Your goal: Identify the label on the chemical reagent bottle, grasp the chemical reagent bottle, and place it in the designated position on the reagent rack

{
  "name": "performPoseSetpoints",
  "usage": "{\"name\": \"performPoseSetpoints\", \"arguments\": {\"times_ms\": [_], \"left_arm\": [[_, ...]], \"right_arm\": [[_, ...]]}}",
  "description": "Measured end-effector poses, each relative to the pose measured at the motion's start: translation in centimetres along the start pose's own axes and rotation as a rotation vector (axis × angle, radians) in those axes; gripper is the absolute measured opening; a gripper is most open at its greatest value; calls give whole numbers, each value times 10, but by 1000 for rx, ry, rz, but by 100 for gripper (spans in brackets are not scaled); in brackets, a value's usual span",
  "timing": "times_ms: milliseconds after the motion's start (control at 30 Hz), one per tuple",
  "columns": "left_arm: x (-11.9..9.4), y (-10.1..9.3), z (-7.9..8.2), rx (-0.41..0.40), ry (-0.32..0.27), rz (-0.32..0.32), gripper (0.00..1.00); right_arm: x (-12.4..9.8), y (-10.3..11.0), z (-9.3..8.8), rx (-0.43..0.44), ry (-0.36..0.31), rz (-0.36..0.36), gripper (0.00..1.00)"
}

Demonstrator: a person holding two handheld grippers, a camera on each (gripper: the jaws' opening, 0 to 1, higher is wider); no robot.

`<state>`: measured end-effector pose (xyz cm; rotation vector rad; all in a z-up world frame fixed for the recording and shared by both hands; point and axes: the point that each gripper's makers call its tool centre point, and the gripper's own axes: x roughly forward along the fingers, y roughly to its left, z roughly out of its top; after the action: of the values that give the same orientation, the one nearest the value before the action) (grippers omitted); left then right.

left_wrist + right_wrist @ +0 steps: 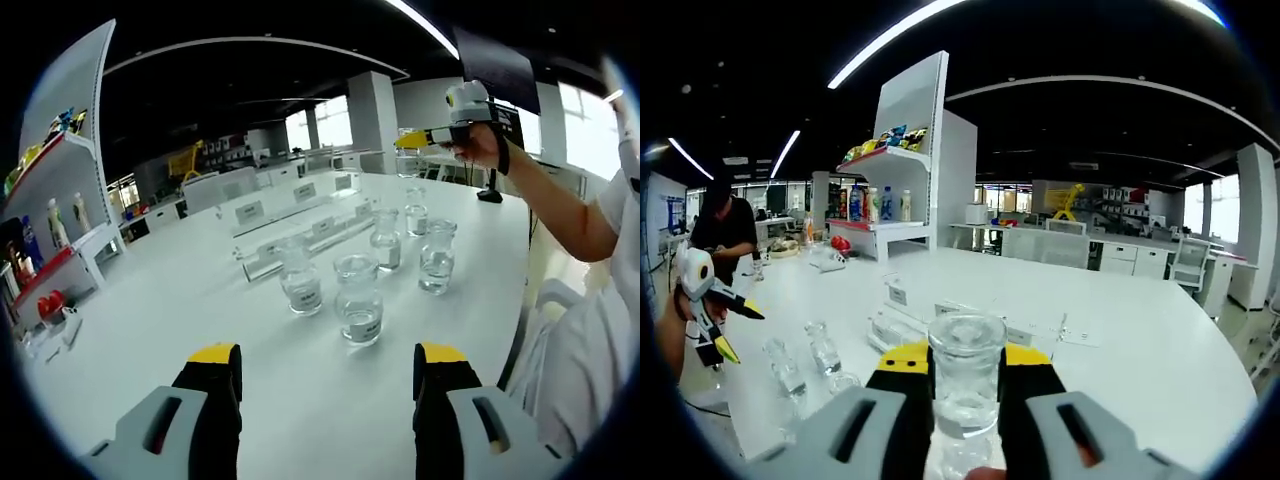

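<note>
Reagent bottle: clear glossy glass, held in matt black-and-yellow plastic right tongs. Tabletop beneath: smooth white, satin finish. Rack behind the bottles: clear acrylic.

No text is showing clearly enough to read. The bottles are carrying small labels, and the rack on the worktop is bearing tags, all too blurred to make out.

Grey tongs — black jaws, yellow tips — and a white sleeve.
</note>
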<state>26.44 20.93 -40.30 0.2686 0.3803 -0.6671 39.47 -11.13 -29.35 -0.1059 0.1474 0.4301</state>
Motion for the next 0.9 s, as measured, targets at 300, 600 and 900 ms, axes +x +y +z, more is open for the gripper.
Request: {"name": "performPoseSetpoints", "arguments": {"times_ms": [300,600,900], "left_arm": [[-1,-1,-2,3,7,-4,70],[-6,6,-4,2,14,15,70],[-3,2,-4,16,24,-3,70]], "right_arm": [[22,-12,12,2,-5,9,22],[41,-21,18,-15,-8,-7,22],[60,-35,15,1,12,-24,22]]}}
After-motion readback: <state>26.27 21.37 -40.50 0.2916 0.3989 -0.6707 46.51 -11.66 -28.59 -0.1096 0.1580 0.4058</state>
